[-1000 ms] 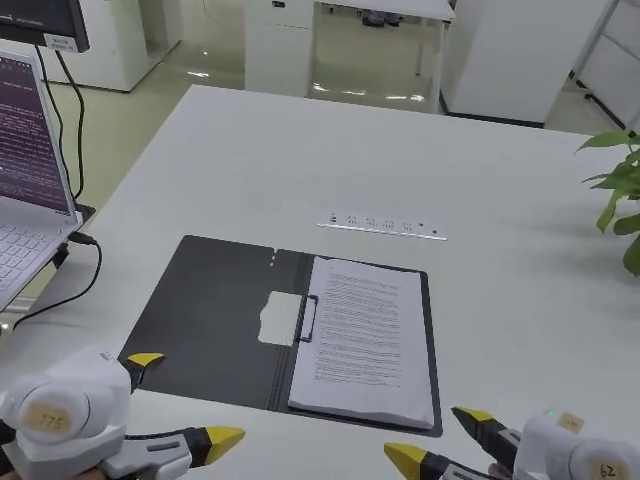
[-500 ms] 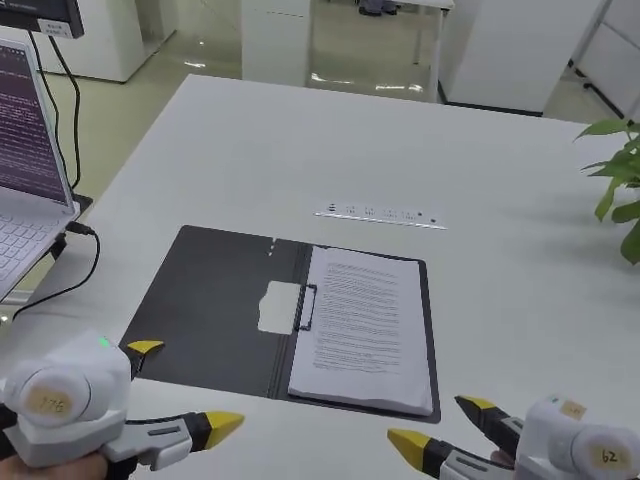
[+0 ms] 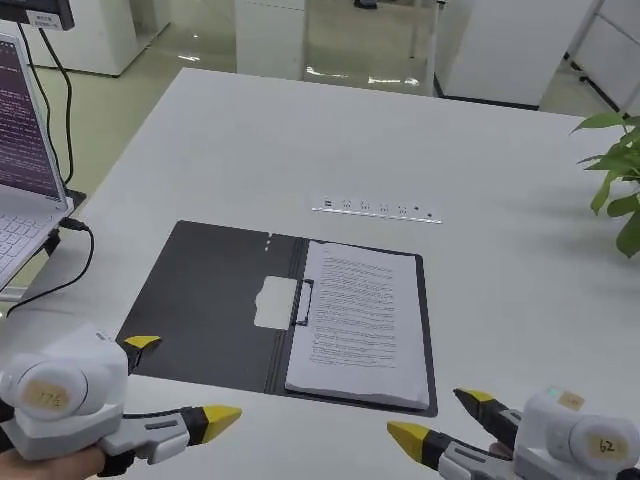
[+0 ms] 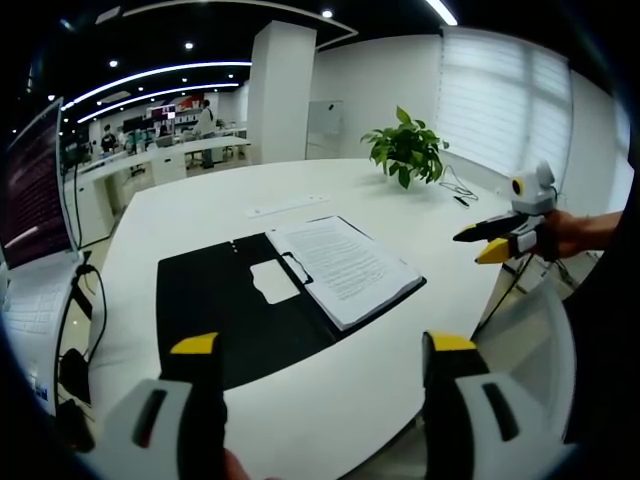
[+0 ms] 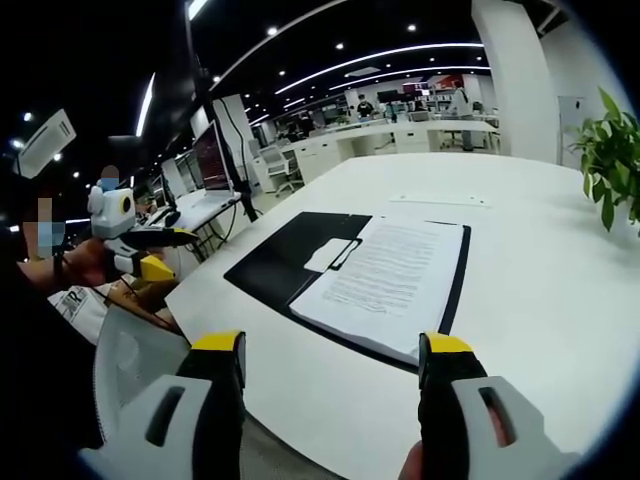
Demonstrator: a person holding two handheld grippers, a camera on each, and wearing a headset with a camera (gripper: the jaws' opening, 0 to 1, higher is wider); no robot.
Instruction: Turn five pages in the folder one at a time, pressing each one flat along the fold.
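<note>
Left tongs (image 3: 185, 378) and right tongs (image 3: 438, 415) gape wide, empty, near the matte black rectangular folder (image 3: 200, 300).

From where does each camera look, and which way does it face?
Head view: on the person's head, facing forward and down at the folder; left hand-held gripper, right hand-held gripper below.
Left gripper view: on the left one, facing rightward over the folder; own jaws below.
Right gripper view: on the right one, facing leftward; own jaws below.
Shared: folder, and each other's hand-held gripper.

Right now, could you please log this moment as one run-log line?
folder: open on table | pages: stacked right side | left gripper: open, empty | right gripper: open, empty
</note>
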